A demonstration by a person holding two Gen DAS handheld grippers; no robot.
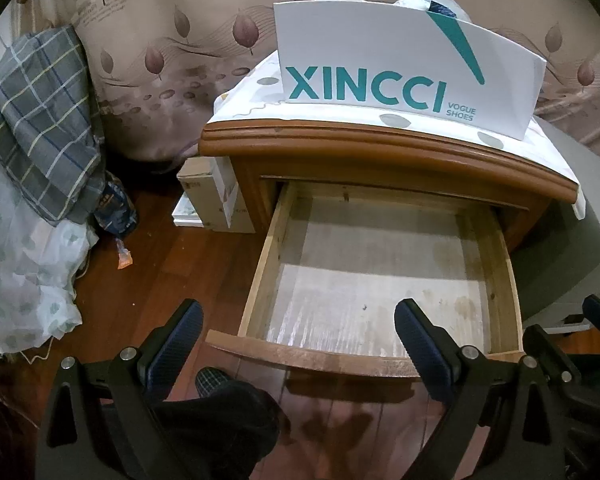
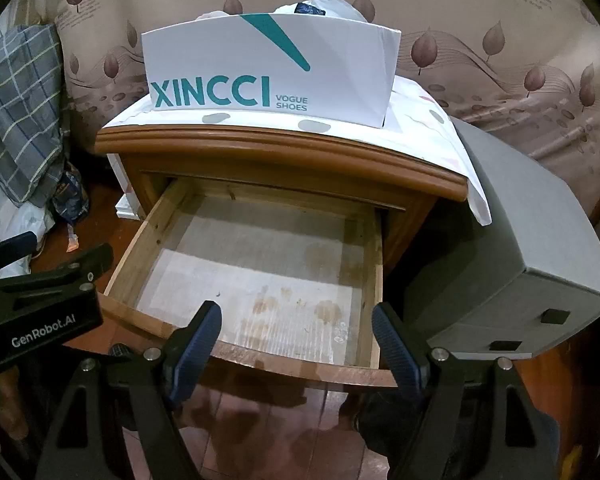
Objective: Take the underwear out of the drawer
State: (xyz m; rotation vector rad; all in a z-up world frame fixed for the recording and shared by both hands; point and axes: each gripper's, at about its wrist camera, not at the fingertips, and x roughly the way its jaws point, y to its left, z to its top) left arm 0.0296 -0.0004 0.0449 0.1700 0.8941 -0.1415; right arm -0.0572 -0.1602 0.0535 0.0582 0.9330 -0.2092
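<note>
A white shoe box (image 1: 408,68) printed "XINCCI VOGUE SHOES" stands ahead of the grippers on a spotted cloth (image 1: 244,96) that covers the nightstand (image 1: 340,152) top; white stuff pokes out of it. Behind hangs a leaf-print curtain (image 1: 172,40). Far left of the left gripper, a grey plaid cloth (image 1: 48,120) lies over a pale spotted sheet (image 1: 20,264). A cardboard box (image 1: 212,196) sits on the wood floor (image 1: 172,272) beside the nightstand. Right of the right gripper stands a grey box (image 2: 516,248).

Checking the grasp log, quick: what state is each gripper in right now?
Left gripper: open, holding nothing.
Right gripper: open, holding nothing.
</note>
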